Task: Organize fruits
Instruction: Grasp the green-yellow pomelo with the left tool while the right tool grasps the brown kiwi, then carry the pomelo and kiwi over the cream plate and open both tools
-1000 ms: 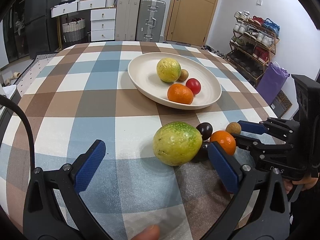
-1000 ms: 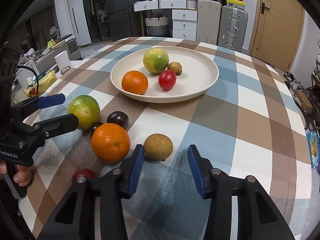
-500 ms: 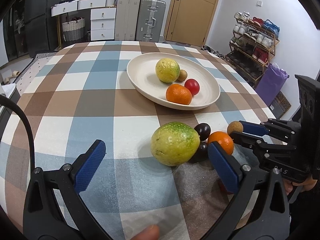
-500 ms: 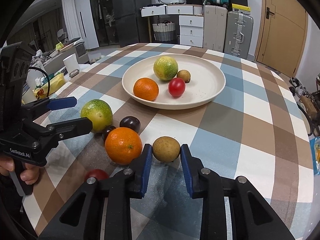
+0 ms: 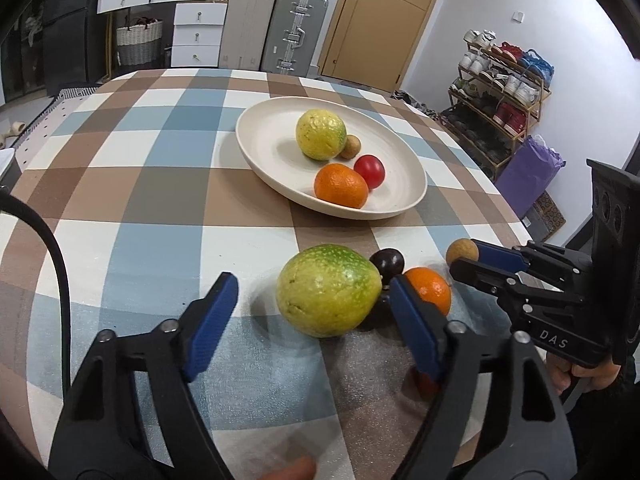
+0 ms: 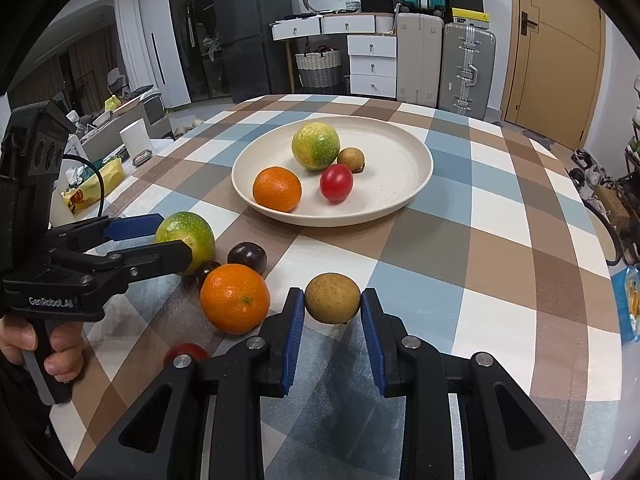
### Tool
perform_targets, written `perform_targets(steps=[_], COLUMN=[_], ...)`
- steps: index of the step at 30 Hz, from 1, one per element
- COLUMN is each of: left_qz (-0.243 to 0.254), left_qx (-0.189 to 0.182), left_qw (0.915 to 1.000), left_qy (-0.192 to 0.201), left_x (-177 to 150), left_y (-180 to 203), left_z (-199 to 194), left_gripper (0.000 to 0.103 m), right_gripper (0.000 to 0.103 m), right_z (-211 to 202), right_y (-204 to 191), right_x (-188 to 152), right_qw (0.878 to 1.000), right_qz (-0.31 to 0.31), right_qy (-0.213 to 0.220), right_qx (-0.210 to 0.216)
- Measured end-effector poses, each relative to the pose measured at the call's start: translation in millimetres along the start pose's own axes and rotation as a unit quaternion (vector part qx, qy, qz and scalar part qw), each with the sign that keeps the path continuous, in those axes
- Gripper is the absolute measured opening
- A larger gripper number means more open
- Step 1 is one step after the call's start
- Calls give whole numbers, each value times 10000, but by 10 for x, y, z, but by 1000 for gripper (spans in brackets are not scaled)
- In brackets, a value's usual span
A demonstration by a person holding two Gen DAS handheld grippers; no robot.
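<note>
My right gripper is shut on a small brown fruit and holds it just above the checked tablecloth; it also shows in the left wrist view. My left gripper is open around a large green-yellow fruit, which also shows in the right wrist view. Beside it lie an orange, two dark plums and a red fruit. The cream plate holds a green-yellow fruit, an orange, a red fruit and a small brown fruit.
The round table drops off at the left and right. A white cup and yellow packets sit on a side surface beyond the left edge. A shoe rack and purple bag stand at the right.
My right gripper has closed on the small brown fruit and lifted it slightly. My left gripper has stayed open around the large green-yellow fruit.
</note>
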State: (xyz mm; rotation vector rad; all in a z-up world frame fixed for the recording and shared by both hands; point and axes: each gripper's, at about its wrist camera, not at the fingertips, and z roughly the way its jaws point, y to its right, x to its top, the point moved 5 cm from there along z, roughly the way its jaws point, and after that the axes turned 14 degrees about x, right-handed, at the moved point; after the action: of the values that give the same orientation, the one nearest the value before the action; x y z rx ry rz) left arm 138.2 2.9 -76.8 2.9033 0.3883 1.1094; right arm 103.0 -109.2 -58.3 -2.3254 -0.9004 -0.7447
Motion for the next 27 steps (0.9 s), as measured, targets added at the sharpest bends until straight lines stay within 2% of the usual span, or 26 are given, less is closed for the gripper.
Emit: perform_targets(steps=[4,16,27], left_qz=[86,127,155], left_qx=[-151,-282,-144], left_qw=[9998,9991,9980], left_qy=[-67,293,595], left_x=[-21,5,52], left_y=[56,60,19], left_z=[20,-147,-301], left_gripper=[52,52,52], right_gripper=[30,30,30], right_z=[-7,-42,-145], right_y=[-3,8,8], right_x=[-7,22,75], right_qw=[10000,10000,9994], right_qz=[-28,-21,2], right_qy=[9,95,357], right_qx=[-6,-20,34])
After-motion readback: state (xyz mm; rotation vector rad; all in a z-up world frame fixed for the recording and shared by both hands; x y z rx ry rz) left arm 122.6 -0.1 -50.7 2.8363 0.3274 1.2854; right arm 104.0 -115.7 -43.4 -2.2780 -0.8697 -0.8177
